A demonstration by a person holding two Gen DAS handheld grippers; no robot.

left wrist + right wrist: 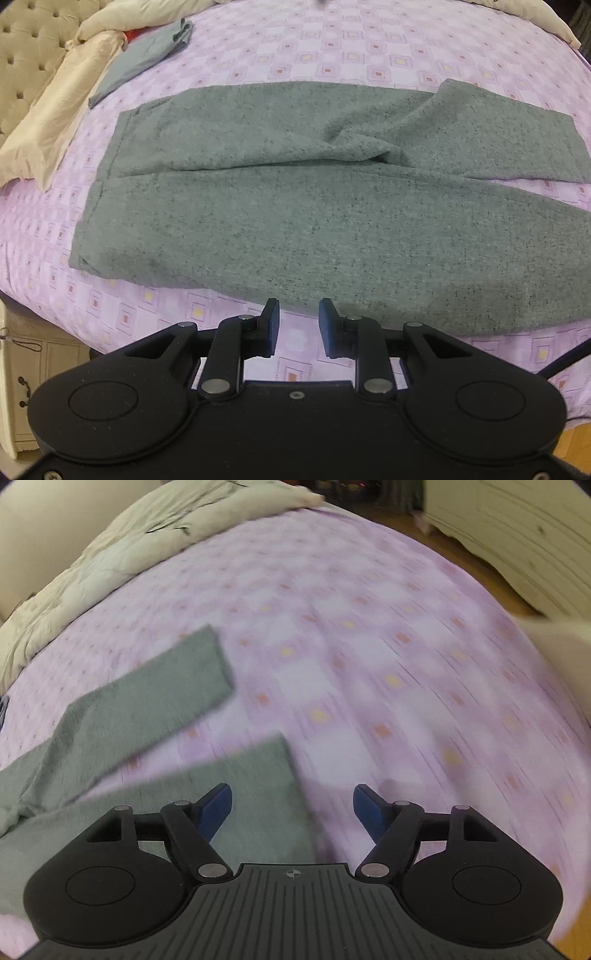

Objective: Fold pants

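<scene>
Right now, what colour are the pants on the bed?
Heathered grey-green with dark flecks; the pants show best in the left wrist view.

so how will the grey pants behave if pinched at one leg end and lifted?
Probably floppy: the grey pants already bunch into soft creases at the crotch, so the rest should sag and trail. The fuzzy knit looks grippy, unlikely to slip. On the purple bedsheet, pushing would likely wrinkle them rather than slide them.

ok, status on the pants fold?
Left gripper and right gripper open, empty. Grey pants flat on bedspread, legs splayed, unfolded. Nothing in the way.
</scene>
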